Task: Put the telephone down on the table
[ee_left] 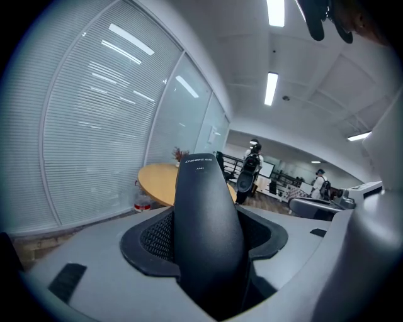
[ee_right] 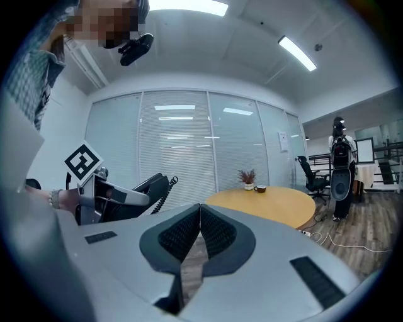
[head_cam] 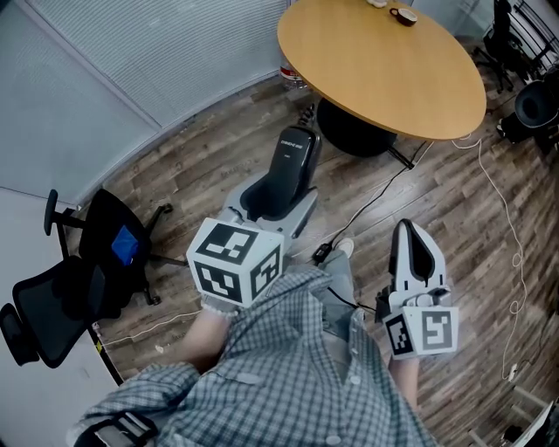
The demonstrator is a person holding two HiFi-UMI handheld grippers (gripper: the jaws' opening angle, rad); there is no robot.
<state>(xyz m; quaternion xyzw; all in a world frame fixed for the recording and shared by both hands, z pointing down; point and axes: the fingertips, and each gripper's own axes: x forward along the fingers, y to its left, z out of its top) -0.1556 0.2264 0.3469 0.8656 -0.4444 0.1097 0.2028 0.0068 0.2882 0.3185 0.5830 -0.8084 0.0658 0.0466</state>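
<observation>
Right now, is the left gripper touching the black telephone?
Touching. The left gripper view shows the telephone standing between the jaws of the left gripper, with the ribbed pads pressed against both its sides.

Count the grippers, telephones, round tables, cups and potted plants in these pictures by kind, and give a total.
grippers: 2, the left gripper and the right gripper
telephone: 1
round table: 1
cup: 1
potted plant: 1
total: 6
</observation>
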